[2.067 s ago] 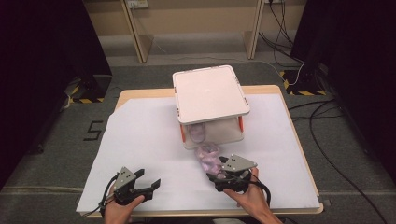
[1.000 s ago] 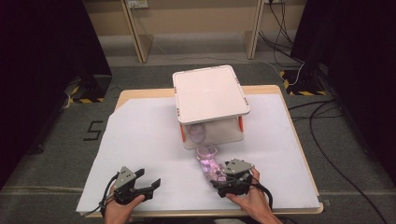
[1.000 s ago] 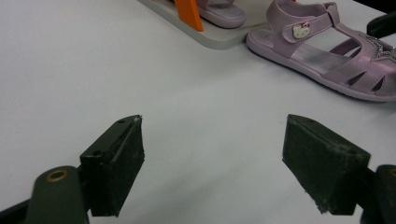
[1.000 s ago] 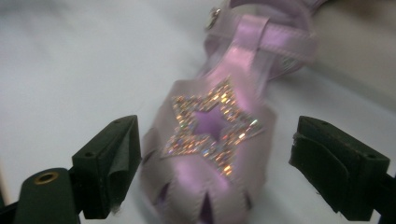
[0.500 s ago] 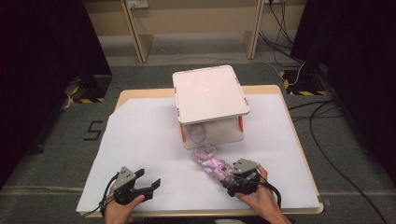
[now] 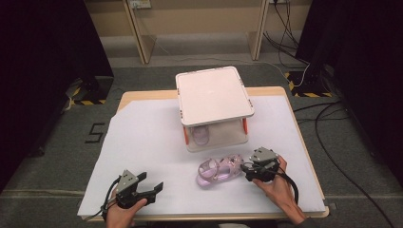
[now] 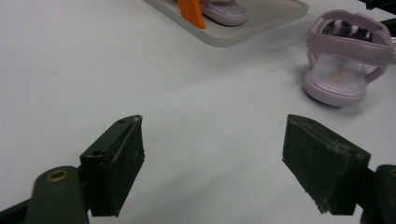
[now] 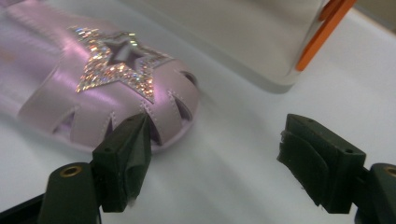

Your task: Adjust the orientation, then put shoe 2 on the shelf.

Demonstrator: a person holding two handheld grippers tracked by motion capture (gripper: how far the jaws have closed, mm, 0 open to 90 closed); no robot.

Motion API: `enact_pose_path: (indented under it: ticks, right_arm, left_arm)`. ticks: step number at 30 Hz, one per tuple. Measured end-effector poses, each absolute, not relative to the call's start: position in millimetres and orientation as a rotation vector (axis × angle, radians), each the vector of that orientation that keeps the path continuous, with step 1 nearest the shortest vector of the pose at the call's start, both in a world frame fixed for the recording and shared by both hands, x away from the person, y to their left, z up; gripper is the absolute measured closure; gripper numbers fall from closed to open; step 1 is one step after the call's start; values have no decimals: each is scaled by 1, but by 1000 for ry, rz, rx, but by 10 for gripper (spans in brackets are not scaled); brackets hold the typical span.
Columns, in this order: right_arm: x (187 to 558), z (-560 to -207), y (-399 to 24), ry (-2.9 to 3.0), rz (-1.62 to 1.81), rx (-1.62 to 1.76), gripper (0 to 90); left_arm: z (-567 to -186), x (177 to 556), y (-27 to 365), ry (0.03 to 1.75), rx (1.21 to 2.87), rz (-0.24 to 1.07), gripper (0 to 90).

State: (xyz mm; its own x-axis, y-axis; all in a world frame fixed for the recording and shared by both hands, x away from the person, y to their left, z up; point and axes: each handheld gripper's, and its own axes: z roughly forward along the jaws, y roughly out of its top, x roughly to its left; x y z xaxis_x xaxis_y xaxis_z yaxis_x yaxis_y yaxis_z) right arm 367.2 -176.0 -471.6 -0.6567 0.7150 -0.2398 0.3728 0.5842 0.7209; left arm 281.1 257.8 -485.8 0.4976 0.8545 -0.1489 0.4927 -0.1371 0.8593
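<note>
My right gripper [image 6: 249, 170], its fingers [image 8: 123, 158] spread and just closing a little with nothing between them, sits at the toe of the lilac sandal [image 6: 219, 170] lying on the surface [image 6: 142, 142] before the lidded box [image 6: 214, 95]. I'd centre on the toe before pinching. The right gripper view reveals a glitter star [image 8: 116, 65]; the left gripper [image 6: 151, 191], fingers spread, idles.

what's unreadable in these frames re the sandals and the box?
- Second sandal inside the box: high view, lid hides most of it; left gripper view, top edge cuts it off.
- Loose sandal: right gripper view, heel past the left edge.
- Print on its insole: left gripper view, too small.
</note>
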Motion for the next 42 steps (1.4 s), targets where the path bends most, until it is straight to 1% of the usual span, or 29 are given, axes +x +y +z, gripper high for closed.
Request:
enact_pose_path:
  ticks: [4,5,9,13,16,20,26,35,38,42]
  right_arm:
    - [384,-475,-176,2274,892,876,254]
    - [388,-476,-176,2270,903,885,271]
    - [407,-480,-171,2273,953,897,265]
    - [418,-480,-164,2276,983,907,272]
    - [417,-478,-165,2271,996,927,269]
    - [406,-467,-173,2249,1097,1034,251]
    - [371,-449,-172,2241,1230,1036,226]
    - [320,-434,-141,2273,1344,911,178]
    - [312,-434,-132,2282,1313,871,173]
    - [308,-443,-122,2325,1237,844,178]
  left_arm:
    - [-486,281,258,1137,1794,475,202]
    - [-486,281,258,1137,1789,477,202]
    - [-486,280,260,1143,1791,479,201]
    - [-486,279,261,1143,1792,481,202]
    - [-485,278,262,1145,1787,482,202]
    - [-485,277,262,1144,1782,484,202]
    - [-485,277,262,1142,1784,484,202]
    - [-486,279,260,1139,1788,488,202]
    - [-485,279,260,1137,1788,485,202]
    - [-485,280,258,1127,1797,484,202]
